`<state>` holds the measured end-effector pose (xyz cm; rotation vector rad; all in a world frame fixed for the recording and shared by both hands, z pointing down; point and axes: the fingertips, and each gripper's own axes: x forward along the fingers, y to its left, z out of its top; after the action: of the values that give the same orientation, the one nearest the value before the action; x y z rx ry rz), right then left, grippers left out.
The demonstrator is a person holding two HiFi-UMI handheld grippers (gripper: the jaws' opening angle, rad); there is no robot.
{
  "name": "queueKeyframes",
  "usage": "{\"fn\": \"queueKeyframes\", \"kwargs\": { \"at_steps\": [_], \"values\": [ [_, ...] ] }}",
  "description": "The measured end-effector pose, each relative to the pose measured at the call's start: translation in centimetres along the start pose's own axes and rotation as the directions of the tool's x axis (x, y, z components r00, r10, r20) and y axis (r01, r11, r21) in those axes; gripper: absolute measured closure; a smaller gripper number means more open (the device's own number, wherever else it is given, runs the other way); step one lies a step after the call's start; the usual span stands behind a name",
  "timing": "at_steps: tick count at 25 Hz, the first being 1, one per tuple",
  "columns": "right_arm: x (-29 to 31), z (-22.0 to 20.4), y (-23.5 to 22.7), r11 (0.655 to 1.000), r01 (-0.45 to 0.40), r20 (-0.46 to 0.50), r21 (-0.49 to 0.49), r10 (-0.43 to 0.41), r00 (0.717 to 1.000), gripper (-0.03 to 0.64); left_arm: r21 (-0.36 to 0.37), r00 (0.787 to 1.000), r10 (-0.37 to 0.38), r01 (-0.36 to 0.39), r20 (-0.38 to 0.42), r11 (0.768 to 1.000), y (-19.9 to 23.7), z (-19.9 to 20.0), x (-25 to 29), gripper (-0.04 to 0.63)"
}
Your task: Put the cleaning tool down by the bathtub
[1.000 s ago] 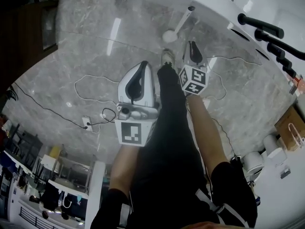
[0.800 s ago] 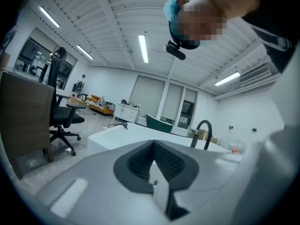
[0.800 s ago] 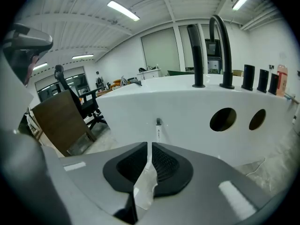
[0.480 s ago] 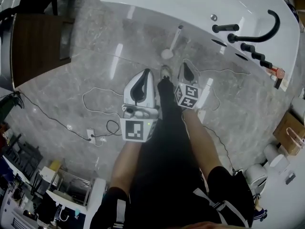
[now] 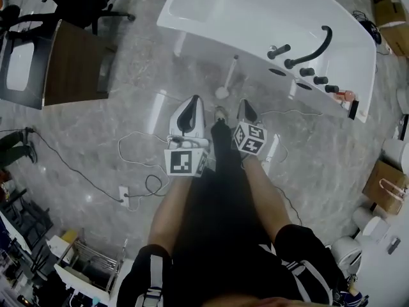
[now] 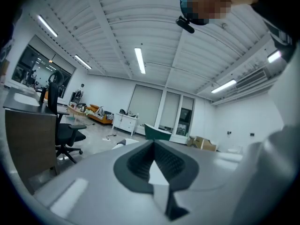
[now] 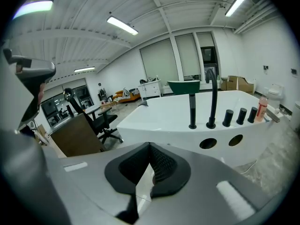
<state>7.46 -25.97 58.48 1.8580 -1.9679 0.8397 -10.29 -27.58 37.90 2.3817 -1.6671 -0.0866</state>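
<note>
One bathtub (image 5: 243, 11) far, one cleaning tool (image 5: 223, 93) on the floor beside it. Two claws: left claw (image 5: 193, 100), right claw (image 5: 243, 104). One faucet (image 5: 314, 43), three knobs (image 5: 317, 80), one bottle (image 5: 345, 96). Far left: one desk (image 5: 77, 62), one office chair (image 5: 86, 2).

White long-handled cleaning tool (image 5: 229, 77) lying on floor (image 5: 128, 101), just beside white bathtub (image 5: 243, 11).
</note>
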Motion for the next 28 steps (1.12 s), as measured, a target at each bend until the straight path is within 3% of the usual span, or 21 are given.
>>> {"fn": "queueKeyframes", "kwargs": {
  "at_steps": [9, 16, 22, 28],
  "values": [
    [-11.4, 6.1, 3.5, 0.999, -0.04, 0.117, -0.025, 0.043, 0.992, 0.618, 0.02, 1.0, -0.024, 0.024, -0.001, 1.0, -3.0, 5.1, -6.9, 0.588],
    [-20.8, 11.0, 7.0, 0.991, -0.095, 0.246, -0.091, 0.115, 0.962, 0.618, -0.005, 0.997, -0.078, 0.078, 0.023, 0.997, -6.1, 9.1, -12.1, 0.588],
    [-27.4, 12.8, 9.4, 0.981, -0.132, 0.324, -0.143, 0.173, 0.93, 0.618, 0.005, 0.994, -0.104, 0.104, 0.041, 0.995, -7.7, 11.5, -15.5, 0.588],
    [-31.2, 12.2, 9.4, 0.975, -0.173, 0.332, -0.136, 0.21, 0.92, 0.618, 0.038, 0.993, -0.104, 0.102, 0.047, 0.994, -8.8, 12.1, -18.1, 0.588]
  ]
}}
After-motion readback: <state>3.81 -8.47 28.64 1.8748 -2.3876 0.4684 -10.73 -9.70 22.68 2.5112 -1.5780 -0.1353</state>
